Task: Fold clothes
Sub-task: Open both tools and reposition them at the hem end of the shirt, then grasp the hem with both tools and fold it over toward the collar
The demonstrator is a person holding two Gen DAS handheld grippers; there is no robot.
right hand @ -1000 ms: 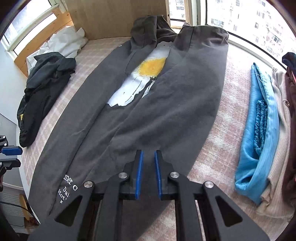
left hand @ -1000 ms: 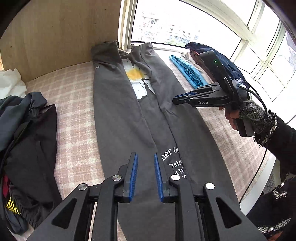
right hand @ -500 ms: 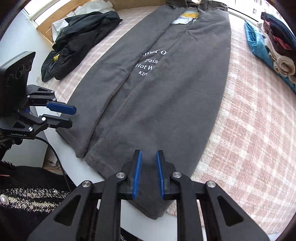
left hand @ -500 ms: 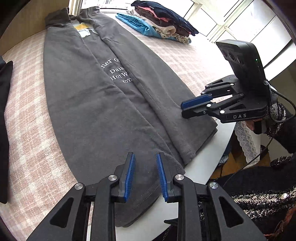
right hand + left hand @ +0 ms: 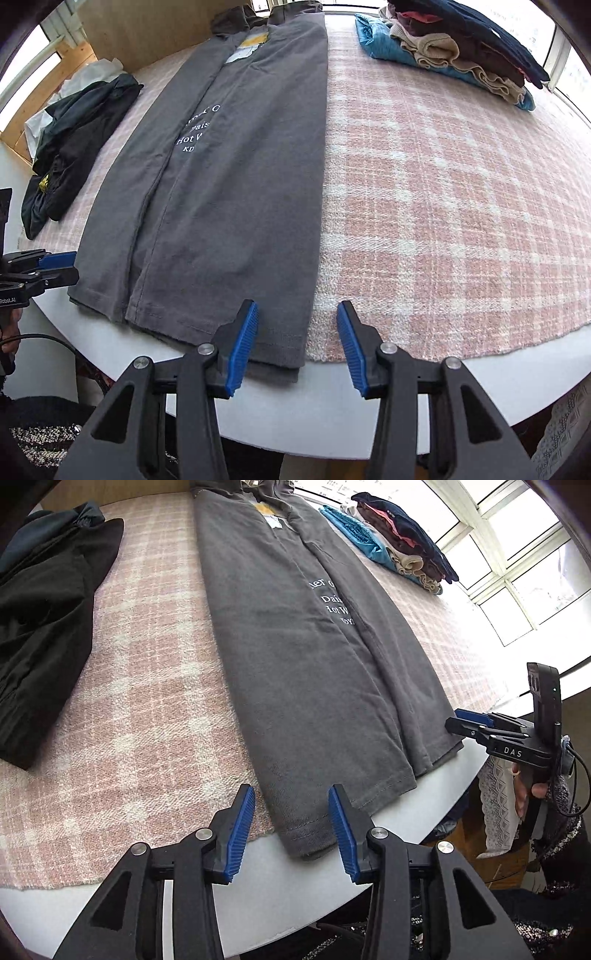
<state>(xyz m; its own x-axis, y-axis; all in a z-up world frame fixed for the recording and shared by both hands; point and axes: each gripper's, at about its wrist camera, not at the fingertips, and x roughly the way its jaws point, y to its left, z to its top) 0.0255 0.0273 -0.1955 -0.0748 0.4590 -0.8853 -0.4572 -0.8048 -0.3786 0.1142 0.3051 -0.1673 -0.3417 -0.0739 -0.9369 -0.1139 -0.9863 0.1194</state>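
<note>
A dark grey T-shirt with white lettering lies folded lengthwise into a long strip, its hem at the near table edge. My left gripper hovers over the hem's left corner. Its jaws are opening, with the corner lying between the blue pads, which do not press on it. My right gripper stands over the right hem corner of the shirt, jaws also opening and the cloth untouched. The left wrist view shows the right gripper beside the hem. The left gripper appears in the right wrist view.
A pink plaid cloth covers the round white table. A heap of dark clothes lies on the left. A stack of folded clothes sits at the far right by the windows. A wooden panel stands behind.
Both grippers have come back from over the shirt's middle to its near hem at the table edge. Their jaws have gone from nearly shut to clearly apart.
</note>
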